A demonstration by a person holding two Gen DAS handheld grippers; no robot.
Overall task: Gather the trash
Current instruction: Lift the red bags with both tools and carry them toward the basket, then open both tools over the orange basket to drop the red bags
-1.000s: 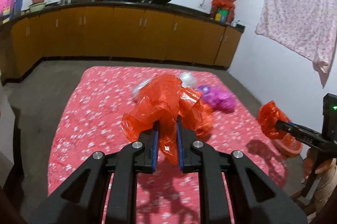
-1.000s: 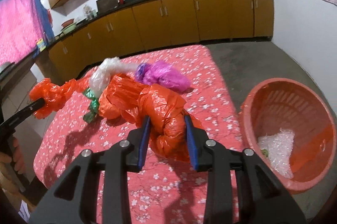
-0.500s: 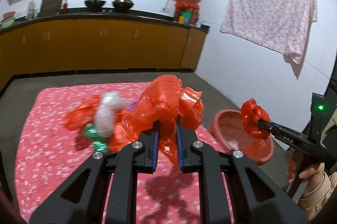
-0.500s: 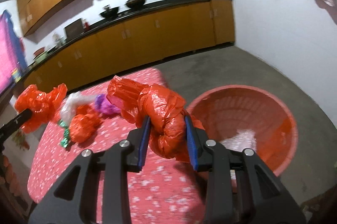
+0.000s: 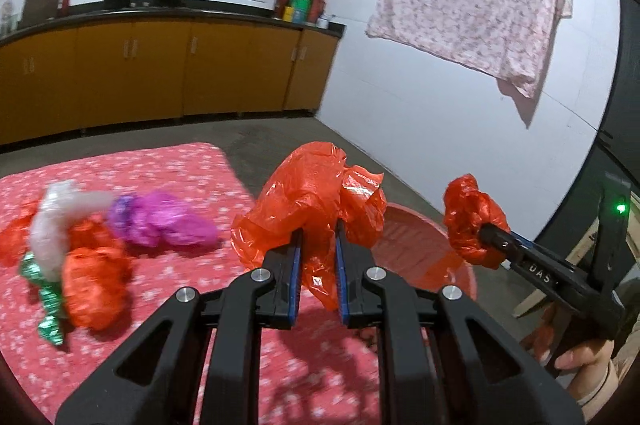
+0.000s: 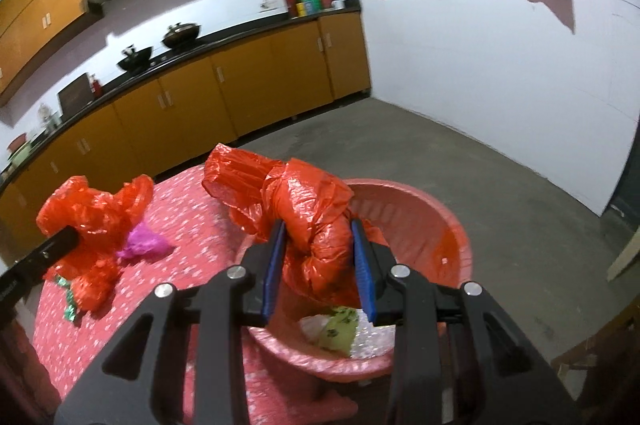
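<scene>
Dim indoor light, strong fisheye distortion, dark vignetted corners.
Motion blur smears the crumpled plastic bags [image 5: 92, 245] on the red floral cloth [image 5: 168, 169]; soft shadows fall beneath the black jaws.

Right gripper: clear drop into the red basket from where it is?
Probably yes. The right gripper, shut on its red plastic bag, hangs over the red basket; nothing sits between them, only some trash at the bottom. The left gripper is off to the side.

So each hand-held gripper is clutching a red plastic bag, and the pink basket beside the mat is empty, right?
Not empty. The right wrist view shows the pink basket already holding crumpled trash. Each hand-held gripper, left and right, does clutch a red plastic bag.
</scene>
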